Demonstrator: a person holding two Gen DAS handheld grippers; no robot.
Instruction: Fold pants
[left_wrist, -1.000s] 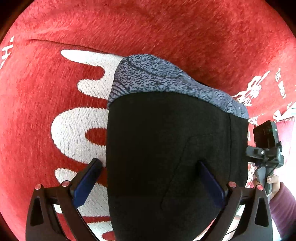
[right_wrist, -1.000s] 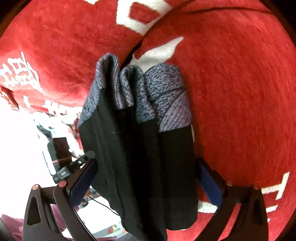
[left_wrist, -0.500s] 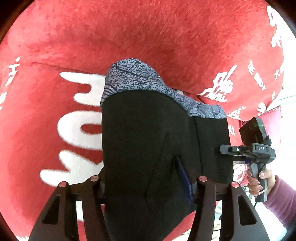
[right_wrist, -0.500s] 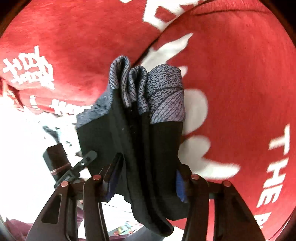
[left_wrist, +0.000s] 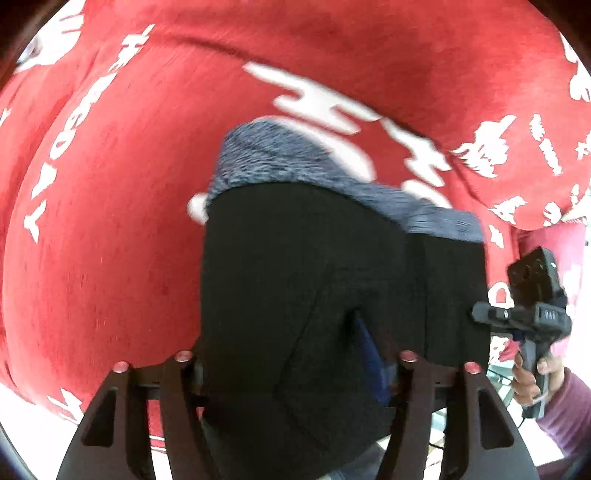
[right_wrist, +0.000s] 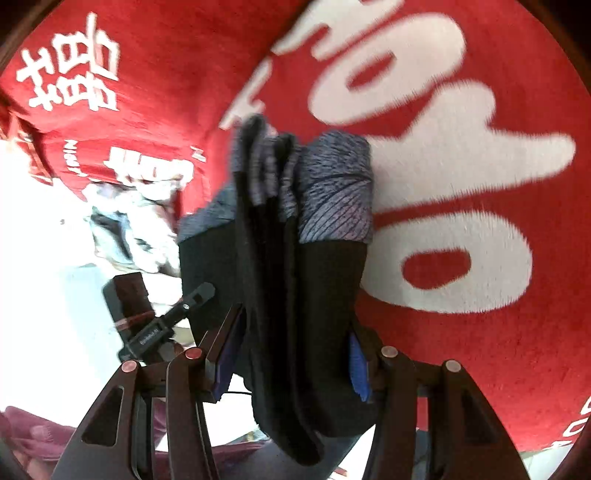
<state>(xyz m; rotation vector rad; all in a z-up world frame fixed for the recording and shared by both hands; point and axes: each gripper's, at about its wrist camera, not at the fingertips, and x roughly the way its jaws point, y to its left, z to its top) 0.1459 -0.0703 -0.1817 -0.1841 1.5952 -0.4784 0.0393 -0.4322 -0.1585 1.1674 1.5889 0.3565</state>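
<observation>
Pants (left_wrist: 314, 295), long axis pointing away, waistband (left_wrist: 295, 162) far end

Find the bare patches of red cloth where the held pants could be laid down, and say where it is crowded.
Left claw and right claw both grip the pants. The red cloth is bare left of the pants and beyond their grey band; in the right view, bare to their right. Crowded: the cloth's edge with the other handle.

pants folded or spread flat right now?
Folded and lifted. The pants hang in several stacked layers, bunched between the right gripper, while the left gripper clamps another part; both hold it above the red blanket.
</observation>
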